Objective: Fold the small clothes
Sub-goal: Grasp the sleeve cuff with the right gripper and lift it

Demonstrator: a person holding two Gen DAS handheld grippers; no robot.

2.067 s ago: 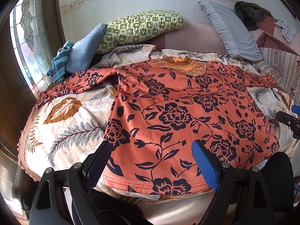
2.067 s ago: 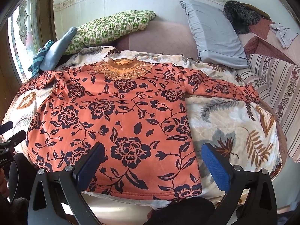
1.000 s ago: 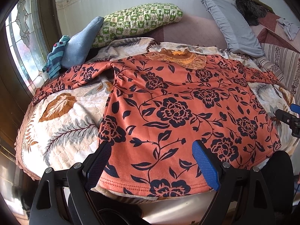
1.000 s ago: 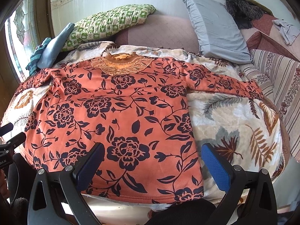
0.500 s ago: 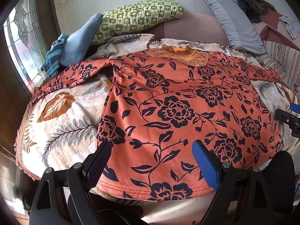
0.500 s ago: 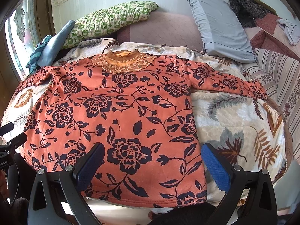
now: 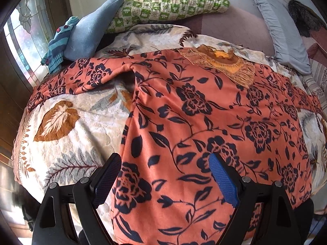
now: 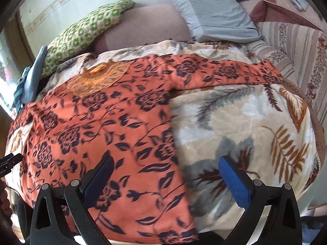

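Observation:
An orange long-sleeved top with dark blue flowers (image 7: 204, 122) lies flat, front up, on a leaf-patterned blanket (image 7: 67, 134); its sleeves are spread to both sides. My left gripper (image 7: 164, 163) is open and hovers over the top's lower left edge. My right gripper (image 8: 165, 165) is open and hovers over the top's (image 8: 102, 132) lower right side edge, with the right sleeve (image 8: 235, 73) farther back. Neither gripper holds anything.
A green checked pillow (image 7: 169, 2), a light blue cushion (image 7: 92, 30) with a striped cloth (image 7: 59, 40) and a grey pillow (image 8: 208, 10) line the back. A window (image 7: 24, 45) is at left. A striped cover (image 8: 296, 47) lies at right.
Both grippers have moved forward and lower over the top. The left one has swung toward the left side edge, the right one toward the right side edge. Both stay open.

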